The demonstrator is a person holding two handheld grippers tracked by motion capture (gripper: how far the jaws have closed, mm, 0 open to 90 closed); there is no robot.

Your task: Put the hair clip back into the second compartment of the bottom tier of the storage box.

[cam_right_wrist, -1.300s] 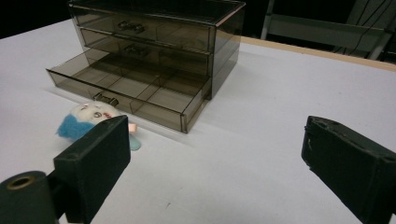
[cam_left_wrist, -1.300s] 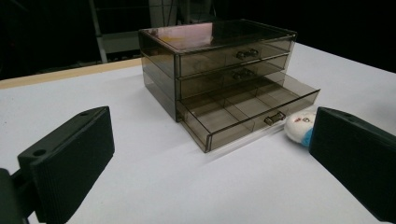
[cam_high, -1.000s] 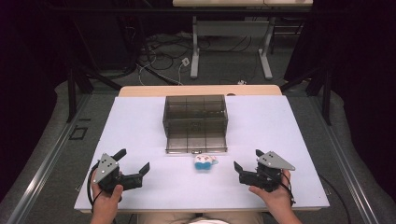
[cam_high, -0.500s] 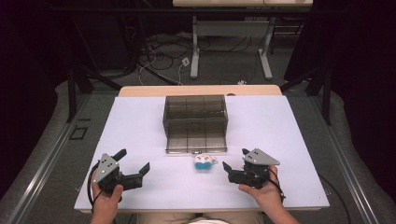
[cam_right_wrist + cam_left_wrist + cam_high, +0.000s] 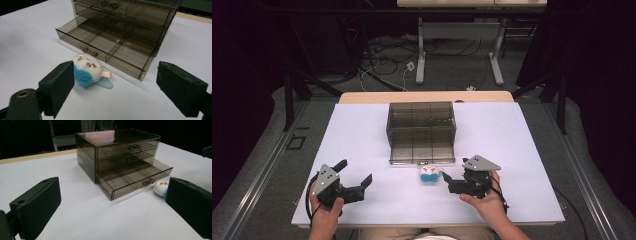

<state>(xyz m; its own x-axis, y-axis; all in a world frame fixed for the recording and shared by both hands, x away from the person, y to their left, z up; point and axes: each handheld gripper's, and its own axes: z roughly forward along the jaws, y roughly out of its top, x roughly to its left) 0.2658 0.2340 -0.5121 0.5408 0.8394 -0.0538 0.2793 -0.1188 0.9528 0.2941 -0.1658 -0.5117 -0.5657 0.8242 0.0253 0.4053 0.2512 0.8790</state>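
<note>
Setting: we see a white tabletop [image 5: 362, 130] from above, with a person's 2 hands entering from the near edge, each holding a black tool.
Drawer unit: a smoky, see-through plastic chest [image 5: 421, 131] with 3 drawers stands at the middle of the tabletop. Its bottom drawer [image 5: 135, 177] is pulled out toward the person and we can see its divided compartments. The 2 drawers above it are shut.
Plush toy: a small round plush clip [image 5: 87, 70], white on top and blue below, with a tiny face and a pale clip beneath it, lies on the tabletop just in front of the open drawer, near its metal handle.
Left tool: we see the left tool [image 5: 357, 178] near the front left of the tabletop, jaws spread apart with nothing between them, well apart from the chest.
Right tool: the right tool [image 5: 445, 177] sits just beside the plush clip, jaws spread wide. In the right gripper view, one jaw is at the toy's blue side; we cannot tell whether it touches.
</note>
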